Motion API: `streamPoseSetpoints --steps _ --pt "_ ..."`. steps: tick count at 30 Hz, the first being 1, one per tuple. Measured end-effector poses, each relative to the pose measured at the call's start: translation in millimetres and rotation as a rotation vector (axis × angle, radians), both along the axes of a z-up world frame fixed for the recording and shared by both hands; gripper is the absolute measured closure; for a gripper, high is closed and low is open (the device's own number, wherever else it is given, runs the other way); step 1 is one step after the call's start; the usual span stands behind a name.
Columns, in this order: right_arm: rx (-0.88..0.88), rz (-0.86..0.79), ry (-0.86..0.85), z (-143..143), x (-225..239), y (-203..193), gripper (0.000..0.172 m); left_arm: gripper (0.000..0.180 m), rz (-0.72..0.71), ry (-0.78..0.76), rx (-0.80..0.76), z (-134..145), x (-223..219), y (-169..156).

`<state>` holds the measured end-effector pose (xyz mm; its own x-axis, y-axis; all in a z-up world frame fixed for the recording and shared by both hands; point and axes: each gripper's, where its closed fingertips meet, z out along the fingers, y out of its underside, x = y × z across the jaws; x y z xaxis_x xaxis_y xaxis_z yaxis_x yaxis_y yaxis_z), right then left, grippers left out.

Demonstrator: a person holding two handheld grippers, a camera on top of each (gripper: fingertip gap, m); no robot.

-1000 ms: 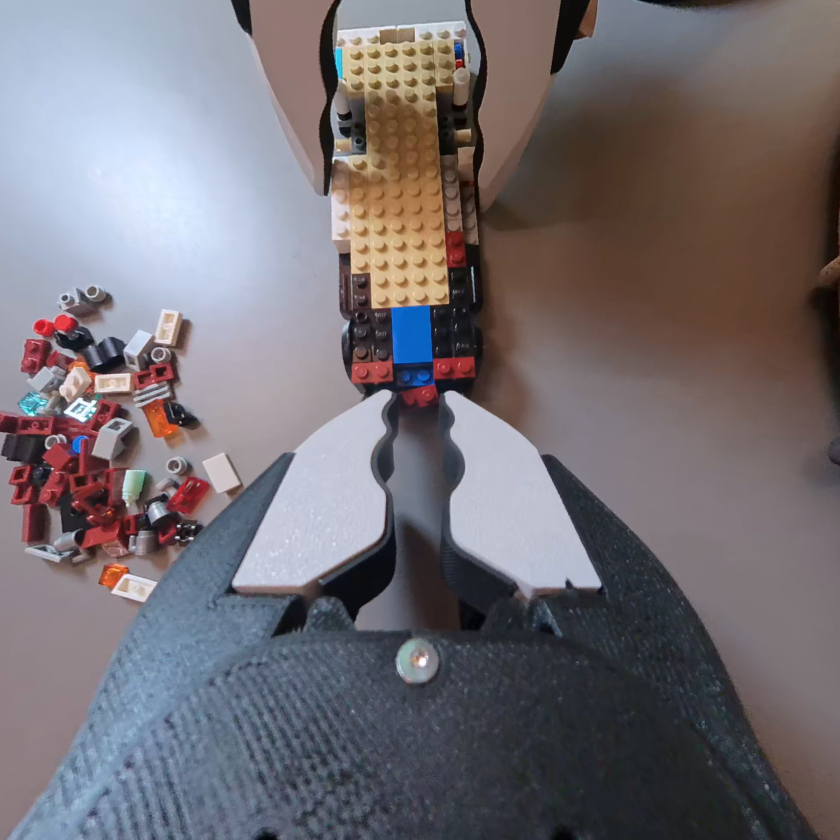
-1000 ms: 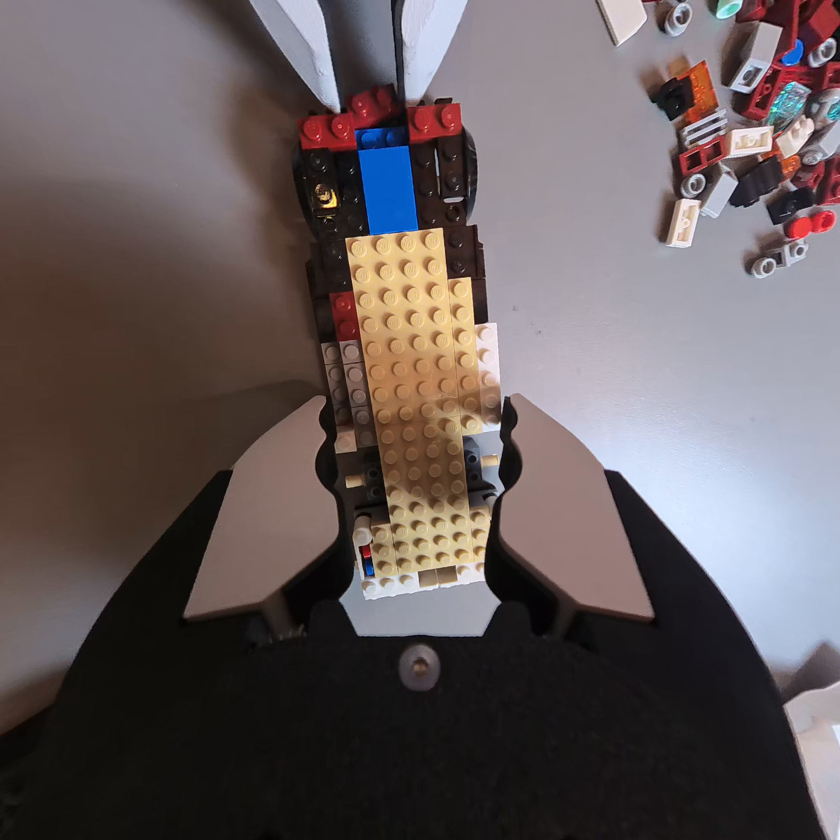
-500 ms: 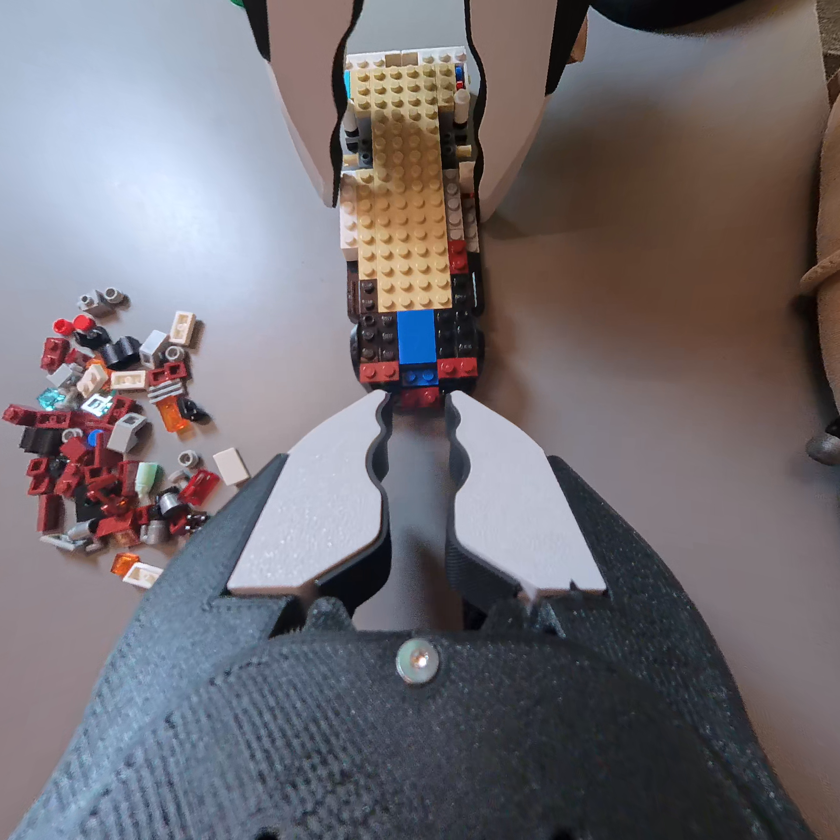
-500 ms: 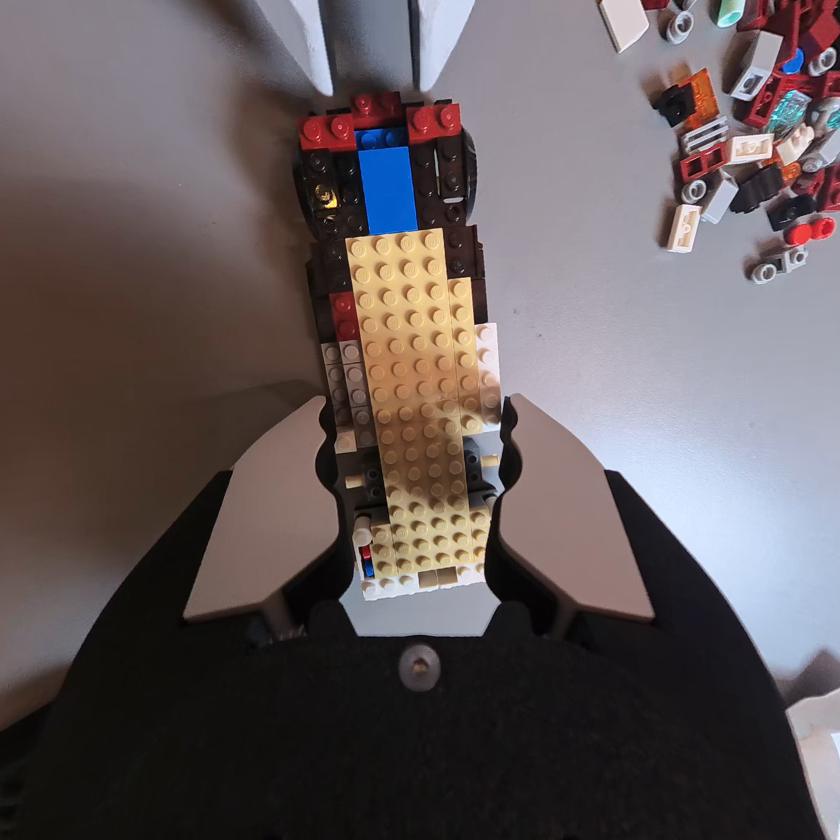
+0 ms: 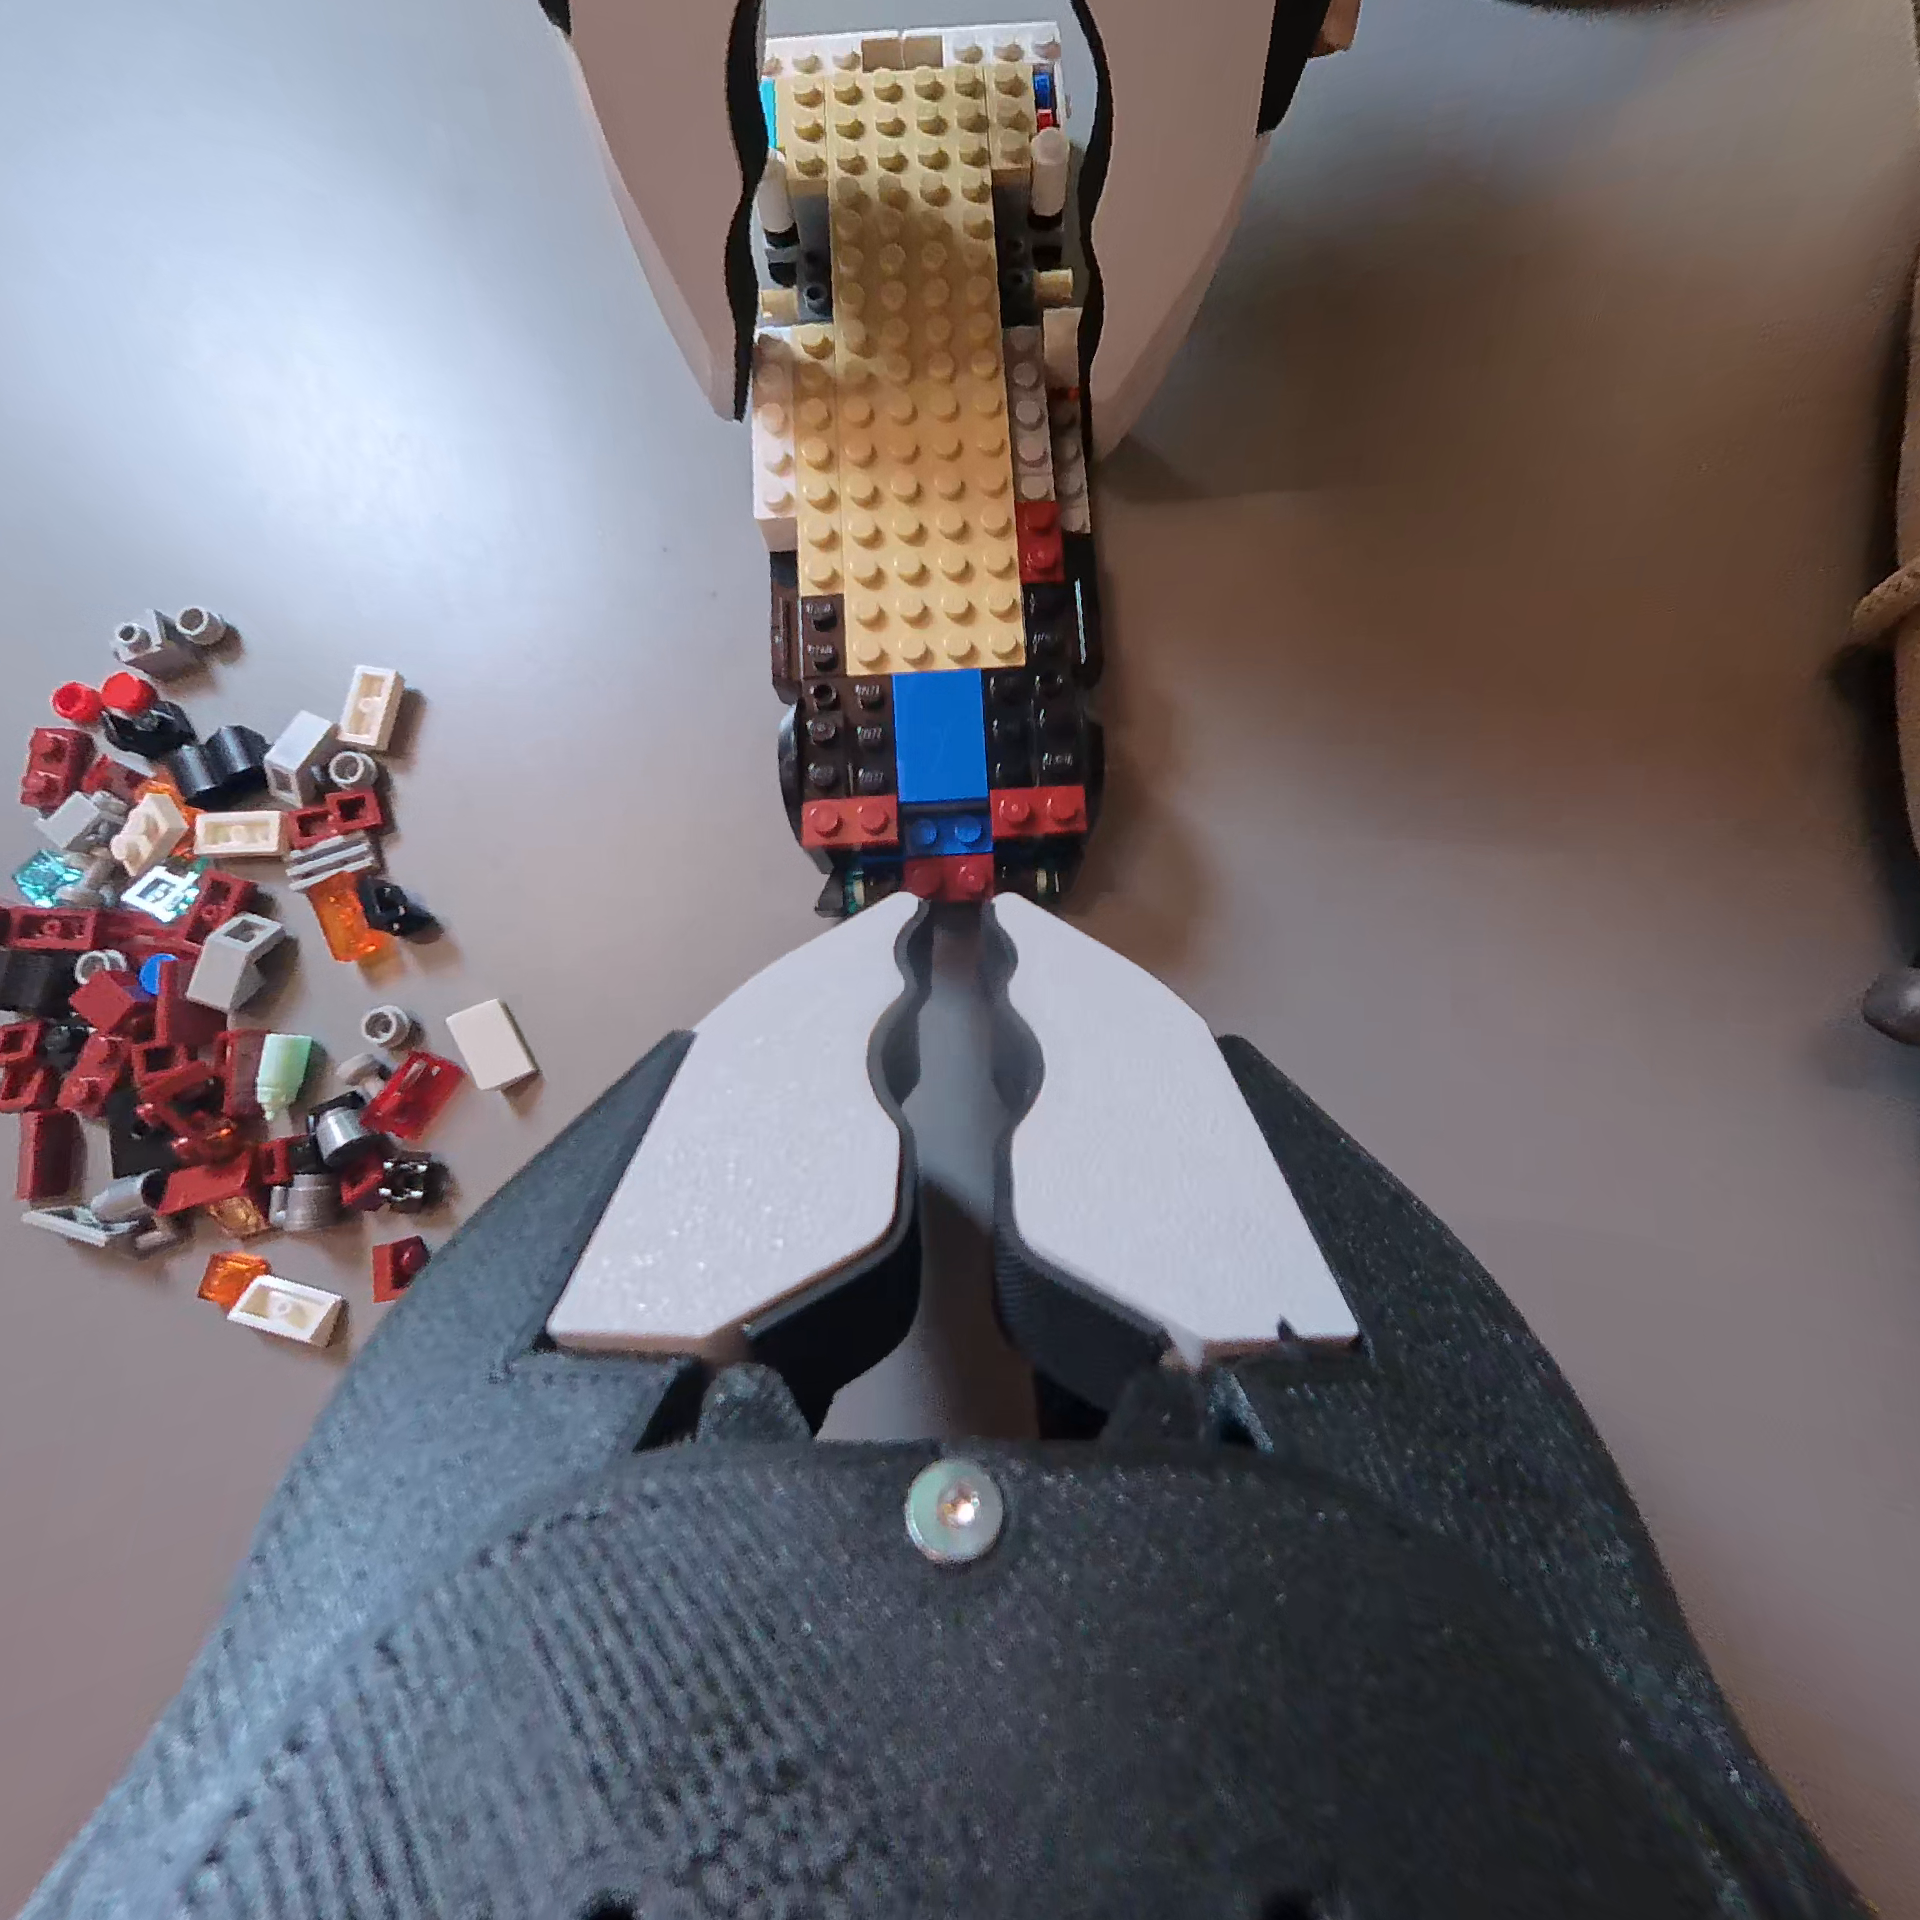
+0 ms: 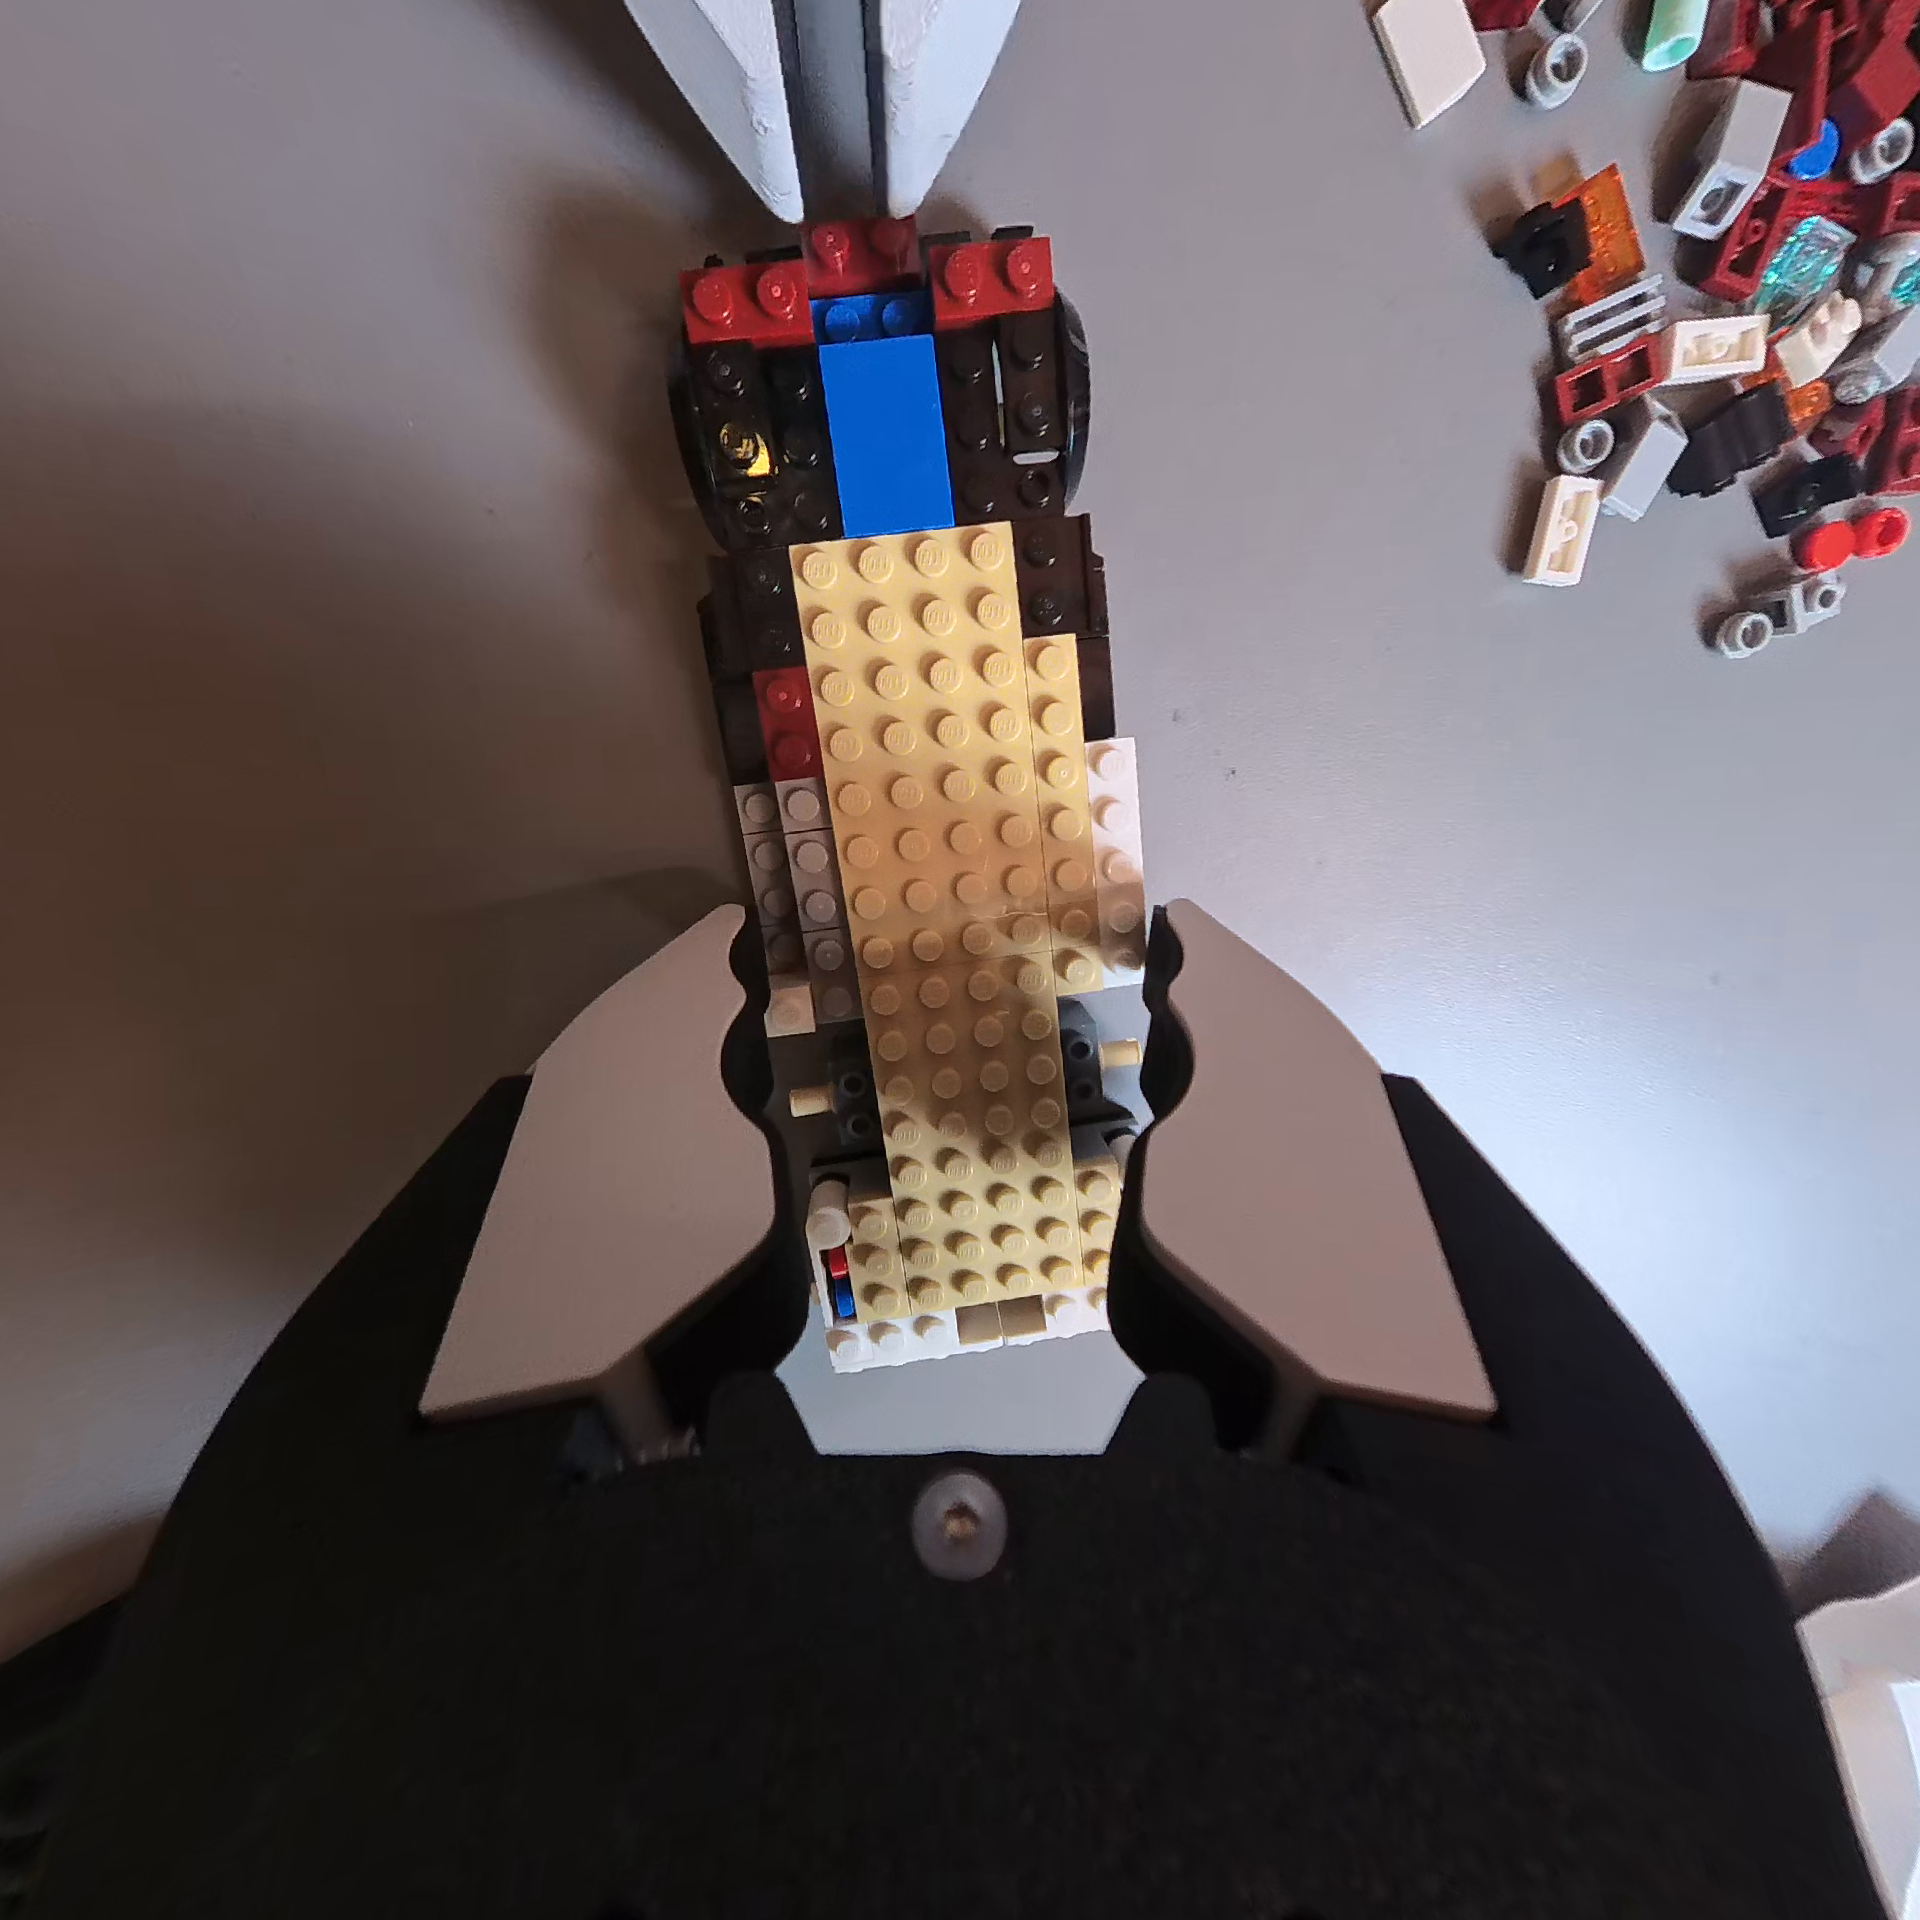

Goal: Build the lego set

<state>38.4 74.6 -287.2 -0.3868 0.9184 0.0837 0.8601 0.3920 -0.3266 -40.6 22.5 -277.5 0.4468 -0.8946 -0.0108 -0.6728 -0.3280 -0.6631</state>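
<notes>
I am clamping my right gripper (image 6: 945, 935) across the rear of the brick-built vehicle (image 6: 914, 790), with both pads pressing on its flanks. The vehicle is lying on the grey table (image 6: 1455, 935), its tan studded plates facing up. I am pinching my left gripper (image 5: 958, 906) on the small dark red plate (image 5: 948, 878) projecting from the vehicle's front end. A pile of loose bricks (image 5: 177, 977) is lying on the table, well apart from the vehicle, on my left side.
</notes>
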Motion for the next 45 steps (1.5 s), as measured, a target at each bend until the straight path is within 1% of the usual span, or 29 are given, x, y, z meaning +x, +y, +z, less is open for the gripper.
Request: streamPoseSetpoints --steps 5,9,14,17,21,24,29,32,34,36,40,43,45 --pt "-0.002 0.006 0.001 0 0 0 0.102 0.169 0.001 -0.008 0.007 2 -2 0" --pt "-0.005 0.021 0.011 0 -1 0 0.102 0.167 -0.019 -0.01 0.051 5 -3 -2" --pt "0.027 0.09 0.004 3 -3 -1 0.099 0.165 -0.016 0.007 0.06 1 -10 -6" --pt "0.011 0.123 -0.008 8 -7 -5 0.097 0.165 -0.005 0.004 0.063 -1 -14 -7" --pt "0.01 0.155 -0.068 -1 -9 -6 0.093 0.165 -0.006 0.001 0.078 1 -15 -7" --pt "-0.014 0.161 -0.104 -5 -10 -8 0.1 0.165 -0.012 -0.006 0.096 5 -16 -8" --pt "-0.029 0.215 -0.096 -5 -9 -7 0.101 0.16 -0.045 -0.025 0.139 10 -14 -13" --pt "-0.091 0.222 -0.068 -2 -10 -6 0.102 0.156 -0.064 -0.024 0.228 18 -11 -13" --pt "-0.169 0.213 -0.034 5 -11 -6 0.102 0.155 -0.067 -0.014 0.333 27 -8 -9" --pt "-0.238 0.214 0.006 15 -13 -6 0.102 0.152 -0.061 0.027 0.465 36 -7 -2" --pt "-0.372 0.218 0.057 32 -16 -12 0.102 0.154 -0.064 0.063 0.702 61 0 2" --pt "-0.43 0.228 0.071 37 -15 -16 0.102 0.156 -0.084 0.14 0.867 74 2 3" --pt "-0.444 0.233 0.074 38 -15 -17 0.102 0.158 -0.11 0.177 0.924 77 5 1"
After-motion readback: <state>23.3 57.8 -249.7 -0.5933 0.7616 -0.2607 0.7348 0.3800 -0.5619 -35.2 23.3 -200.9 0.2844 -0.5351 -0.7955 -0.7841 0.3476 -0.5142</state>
